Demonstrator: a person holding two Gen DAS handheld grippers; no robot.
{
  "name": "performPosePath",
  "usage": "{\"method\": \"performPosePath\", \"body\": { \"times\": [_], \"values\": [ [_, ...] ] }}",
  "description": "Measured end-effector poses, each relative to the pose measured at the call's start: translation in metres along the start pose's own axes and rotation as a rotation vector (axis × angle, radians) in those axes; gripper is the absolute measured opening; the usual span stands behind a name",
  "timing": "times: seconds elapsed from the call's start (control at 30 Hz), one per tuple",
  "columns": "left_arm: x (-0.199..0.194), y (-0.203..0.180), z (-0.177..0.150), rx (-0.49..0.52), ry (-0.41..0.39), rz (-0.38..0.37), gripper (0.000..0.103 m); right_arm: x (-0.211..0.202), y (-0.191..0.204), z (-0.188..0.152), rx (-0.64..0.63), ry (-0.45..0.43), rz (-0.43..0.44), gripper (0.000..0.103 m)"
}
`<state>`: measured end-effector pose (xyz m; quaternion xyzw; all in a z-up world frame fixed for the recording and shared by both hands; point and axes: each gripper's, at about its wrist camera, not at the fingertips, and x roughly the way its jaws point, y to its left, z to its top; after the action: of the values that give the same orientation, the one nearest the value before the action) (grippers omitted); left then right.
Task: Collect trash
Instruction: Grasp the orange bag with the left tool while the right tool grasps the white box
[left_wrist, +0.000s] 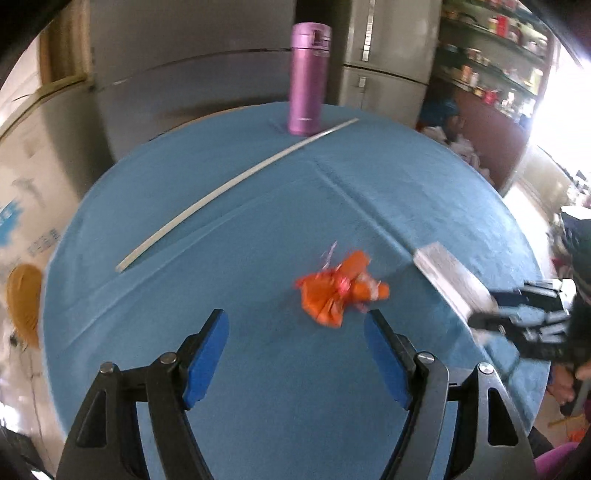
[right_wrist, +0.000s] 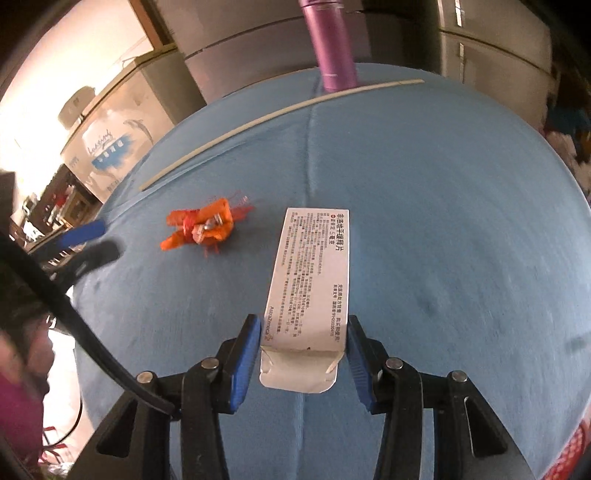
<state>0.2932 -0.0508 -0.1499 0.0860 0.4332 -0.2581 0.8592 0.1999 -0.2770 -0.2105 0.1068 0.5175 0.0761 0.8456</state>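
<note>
- Step in hand, judged: trash is being picked off the blue surface (right_wrist: 443, 221), one piece per gripper.
- Right gripper (right_wrist: 301, 354): a white printed carton (right_wrist: 314, 280) is being held at its near, open-flap end; the blue pads are seen pressing both long sides, jaws narrowed to the carton's width. The rest of the carton is extending ahead of the jaws.
- Whether the carton is being lifted or is resting on the surface cannot be told.
- Left gripper (left_wrist: 295, 354): jaws are being held wide with nothing between them.
- The crumpled orange wrapper (left_wrist: 340, 288) is lying just ahead of the left jaws, offset toward the right-hand pad and near its tip, not centred. In the right wrist view it is seen ahead and to the left of the right jaws, beside the carton but apart from it.
- Next move, judged: the left jaws are needing to be shifted toward the wrapper so it is straddled, brought down to the surface, then closed. A thin, crinkled piece is likely calling for a low, full pinch.
- A long white strip (left_wrist: 229, 184) and a purple flask (left_wrist: 308, 81) are lying well ahead of both jaws; whether the strip counts as trash is unclear.
- No bin or bag is being shown in either view.
- The left wrist view is motion-blurred; the carton there is smeared and cut by the right gripper.
</note>
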Motion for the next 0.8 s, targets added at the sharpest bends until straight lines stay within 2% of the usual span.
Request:
{"method": "performPosePath", "body": {
  "times": [0.17,0.27,0.37,0.47,0.5,0.57,0.7,0.8],
  "values": [
    [0.029,-0.012,0.02,0.097,0.04,-0.104,0.077,-0.005,-0.012,-0.014,0.043,0.02,0.02,0.048],
    [0.047,-0.015,0.027,0.161,0.072,-0.101,0.077,-0.003,-0.015,-0.016,0.059,0.019,0.031,0.05],
    [0.063,-0.012,0.032,0.164,0.126,-0.129,0.077,0.0,-0.014,-0.014,0.055,0.03,0.026,0.05],
    [0.068,-0.009,0.031,0.166,0.139,-0.155,0.077,0.003,-0.012,-0.009,0.059,0.046,0.025,0.053],
    [0.067,-0.01,0.031,0.166,0.14,-0.16,0.077,0.004,-0.011,-0.006,0.062,0.049,0.025,0.055],
    [0.068,-0.011,0.028,0.159,0.14,-0.177,0.077,0.006,-0.009,-0.003,0.069,0.044,0.01,0.066],
    [0.073,-0.014,0.022,0.145,0.151,-0.178,0.077,0.012,0.001,-0.001,0.023,0.029,-0.029,0.066],
    [0.069,-0.02,0.016,0.14,0.142,-0.173,0.068,0.014,0.01,-0.002,-0.035,0.019,-0.078,0.065]
  ]
}}
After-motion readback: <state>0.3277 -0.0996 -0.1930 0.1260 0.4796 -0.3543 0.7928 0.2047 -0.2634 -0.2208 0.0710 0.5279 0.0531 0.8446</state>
